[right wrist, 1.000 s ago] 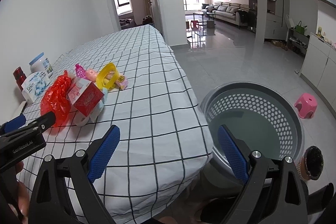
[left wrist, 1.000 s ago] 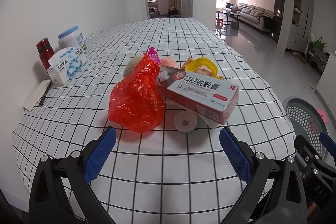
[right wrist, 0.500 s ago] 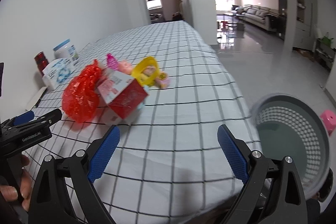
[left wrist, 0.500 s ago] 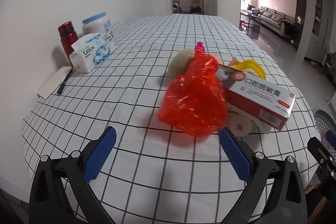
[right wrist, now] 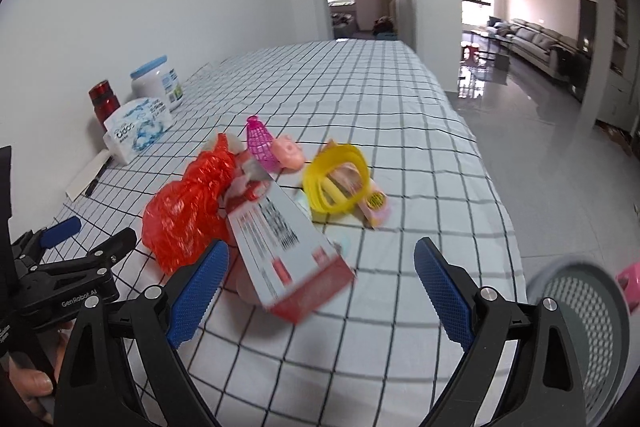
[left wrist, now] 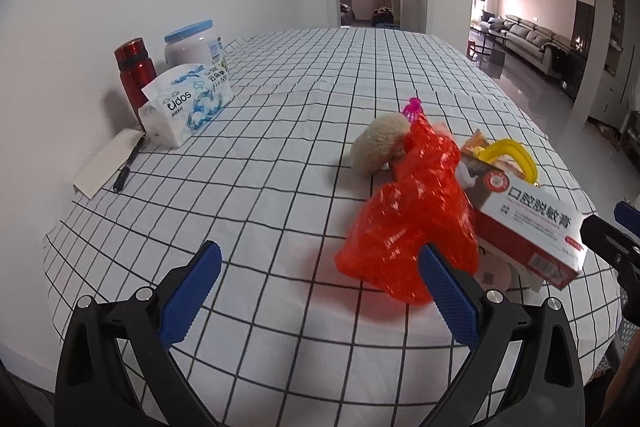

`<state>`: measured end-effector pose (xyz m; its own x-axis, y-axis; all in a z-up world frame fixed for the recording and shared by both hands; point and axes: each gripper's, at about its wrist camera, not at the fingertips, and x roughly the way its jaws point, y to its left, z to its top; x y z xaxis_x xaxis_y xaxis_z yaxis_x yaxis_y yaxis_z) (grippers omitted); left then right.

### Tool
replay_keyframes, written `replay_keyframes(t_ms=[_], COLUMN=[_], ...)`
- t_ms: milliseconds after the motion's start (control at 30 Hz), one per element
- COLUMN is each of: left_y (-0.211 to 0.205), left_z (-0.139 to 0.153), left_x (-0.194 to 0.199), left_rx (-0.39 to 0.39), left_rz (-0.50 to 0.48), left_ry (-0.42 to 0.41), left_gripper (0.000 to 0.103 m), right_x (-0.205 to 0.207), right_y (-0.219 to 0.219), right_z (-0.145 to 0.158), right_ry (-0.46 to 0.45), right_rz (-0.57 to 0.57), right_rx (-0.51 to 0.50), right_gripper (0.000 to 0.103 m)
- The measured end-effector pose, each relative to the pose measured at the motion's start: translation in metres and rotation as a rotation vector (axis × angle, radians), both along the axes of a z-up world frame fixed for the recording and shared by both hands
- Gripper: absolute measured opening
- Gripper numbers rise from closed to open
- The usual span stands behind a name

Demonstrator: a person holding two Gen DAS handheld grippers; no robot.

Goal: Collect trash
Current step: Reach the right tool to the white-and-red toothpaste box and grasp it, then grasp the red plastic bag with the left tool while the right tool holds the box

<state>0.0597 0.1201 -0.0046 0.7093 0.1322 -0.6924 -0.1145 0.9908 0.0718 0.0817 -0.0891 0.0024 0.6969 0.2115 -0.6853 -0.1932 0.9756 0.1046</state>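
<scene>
A pile of trash lies on the checked tablecloth (left wrist: pixel 280 131): a crumpled red plastic bag (left wrist: pixel 416 227), a red-and-white toothpaste box (left wrist: pixel 528 227), a beige fuzzy ball (left wrist: pixel 378 147), a yellow ring (right wrist: pixel 336 183), a pink netted item (right wrist: pixel 260 141) and a small pink packet (right wrist: pixel 374 209). My left gripper (left wrist: pixel 320 291) is open and empty just before the red bag. My right gripper (right wrist: pixel 320 291) is open and empty, the toothpaste box (right wrist: pixel 288 251) between its fingers. A grey perforated basket (right wrist: pixel 580 315) stands on the floor to the right.
A red flask (left wrist: pixel 134 75), a white jar with a blue lid (left wrist: pixel 192 45), a tissue pack (left wrist: pixel 186 103), a white paper strip and a pen (left wrist: pixel 128 167) stand along the wall at the left. A pink stool (right wrist: pixel 628 283) is beyond the basket.
Both grippers have swung left and closer to the pile. The toothpaste box now sits between the right gripper's fingers; the basket has slid to the right edge. Both jaws stay open.
</scene>
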Motion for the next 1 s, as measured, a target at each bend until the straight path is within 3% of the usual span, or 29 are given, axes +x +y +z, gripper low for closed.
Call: replay_keyframes(t_ms=[233, 533, 767, 833, 967, 1000], left_y=[0.013, 0.024, 0.027, 0.026, 0.024, 0.023], left_z=[0.010, 0.010, 0.007, 0.007, 0.007, 0.008], left_x=[0.012, 0.020, 0.022, 0.021, 0.021, 0.021], left_rx=[0.005, -0.005, -0.018, -0.016, -0.027, -0.029], left_rz=[0.026, 0.055, 0.054, 0.051, 0.039, 0.036], left_ry=[0.001, 0.008, 0.017, 0.015, 0.015, 0.014], left_gripper=[0.097, 0.097, 0.097, 0.097, 0.097, 0.097], right_x=[0.037, 0.067, 0.082, 0.082, 0.081, 0.080], right_y=[0.027, 0.060, 0.063, 0.064, 0.069, 0.069], right_z=[-0.003, -0.028, -0.046, -0.048, -0.053, -0.052], right_ry=[0.080, 0.187, 0.230, 0.234, 0.241, 0.234], right_rz=[0.092, 0.202, 0.200, 0.208, 0.226, 0.220], right_rx=[-0.088, -0.274, -0.304, -0.304, -0.319, -0.319], right_gripper=[0.090, 0.090, 0.089, 0.084, 0.057, 0.055])
